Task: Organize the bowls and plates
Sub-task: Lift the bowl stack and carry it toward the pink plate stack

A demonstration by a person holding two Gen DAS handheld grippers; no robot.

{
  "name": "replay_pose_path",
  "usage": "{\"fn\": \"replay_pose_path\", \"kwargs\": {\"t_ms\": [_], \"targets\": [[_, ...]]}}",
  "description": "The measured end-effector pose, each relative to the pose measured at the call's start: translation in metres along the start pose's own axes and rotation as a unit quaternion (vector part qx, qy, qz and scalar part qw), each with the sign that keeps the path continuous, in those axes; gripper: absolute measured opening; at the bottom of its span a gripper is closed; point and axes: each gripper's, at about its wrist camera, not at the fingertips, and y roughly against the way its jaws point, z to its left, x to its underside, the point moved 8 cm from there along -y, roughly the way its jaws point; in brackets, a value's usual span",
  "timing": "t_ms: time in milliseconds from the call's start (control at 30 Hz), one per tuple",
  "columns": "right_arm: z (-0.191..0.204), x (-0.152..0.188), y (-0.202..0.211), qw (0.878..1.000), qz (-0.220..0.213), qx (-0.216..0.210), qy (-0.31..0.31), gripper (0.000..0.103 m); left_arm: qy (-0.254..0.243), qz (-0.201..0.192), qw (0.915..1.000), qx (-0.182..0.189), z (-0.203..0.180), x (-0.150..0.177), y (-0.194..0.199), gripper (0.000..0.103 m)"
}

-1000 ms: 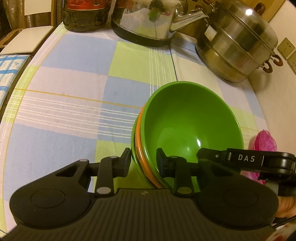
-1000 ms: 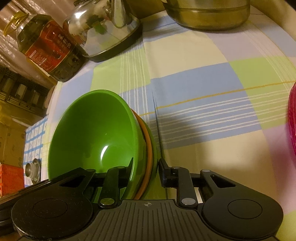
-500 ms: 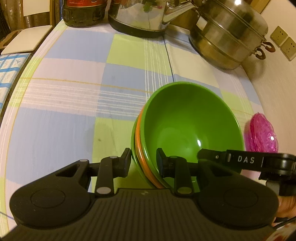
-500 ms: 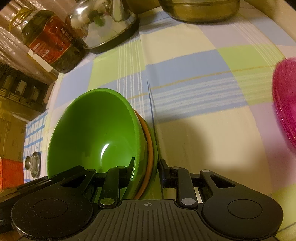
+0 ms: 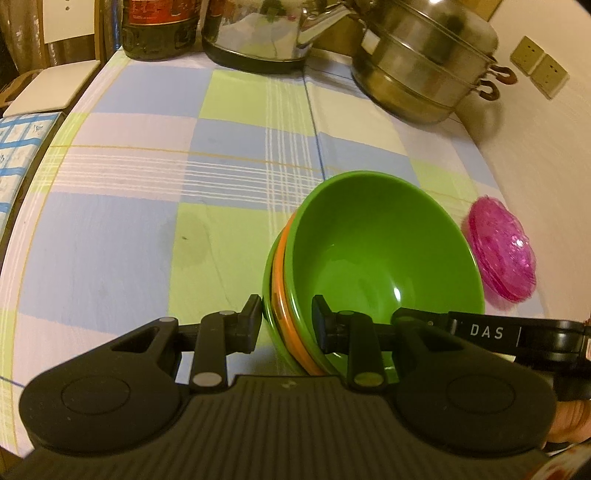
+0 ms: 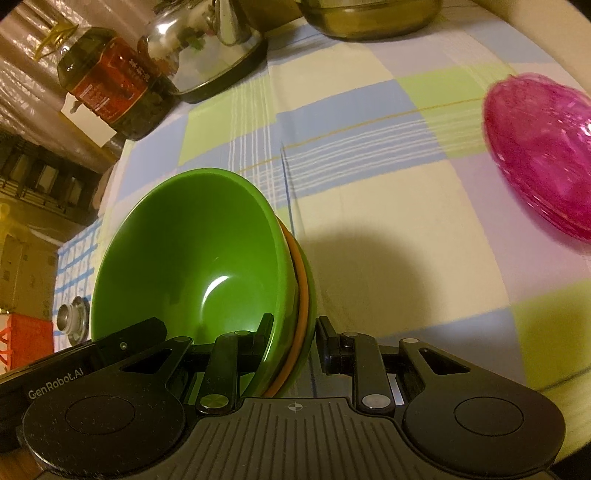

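1. Left tool (image 5: 284, 317): its two fingers stand narrow and clamp the near-left rim of the bowl stack (image 5: 380, 266), one finger outside the wall and one inside the top bowl.
2. Right tool (image 6: 293, 336): likewise narrow, pinching the stack's (image 6: 199, 258) rim on the opposite side, one finger inside and one outside. In the left wrist view its black body reaches across the bowl's near edge, and a fingertip of the person's hand (image 5: 569, 421) shows beneath it.
3. Bowl stack: three nested bowls, green on top, an orange rim showing in the middle, green outermost. The stack is tilted toward the cameras and gripped at two sides of its rim. Whether its base touches the worktop (image 5: 147, 221) cannot be told; a dark shadow lies on the cloth just beside it in the right wrist view.
4. Pink plates (image 6: 539, 151): a translucent pink stack lies on the worktop to the right of the bowl stack, apart from it and somewhat blurred.
5. Worktop: covered in a checked cloth of blue, green and pale squares.
6. Beyond the bowl stack, at the far edge: a steel kettle (image 5: 266, 33), a dark oil bottle (image 6: 107, 85) with a red label to its left, and a tiered steel steamer pot (image 5: 424, 66) to its right.
7. Wall sockets (image 5: 539, 70) sit on the wall right of the steamer pot.
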Motion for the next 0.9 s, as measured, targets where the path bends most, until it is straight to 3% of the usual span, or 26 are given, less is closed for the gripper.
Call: {"fn": "replay_pose_path", "kwargs": {"t_ms": [367, 900], "targets": [[-0.029, 0.025, 0.040, 1.000, -0.021, 0.012, -0.017, 0.024, -0.021, 0.001, 0.9996, 0.017, -0.042, 0.029, 0.011, 0.025], [-0.101, 0.050, 0.092, 0.996, -0.051, 0.038, -0.068, 0.024, -0.075, 0.018, 0.9955, 0.055, -0.120, 0.060, 0.002, 0.026]]}}
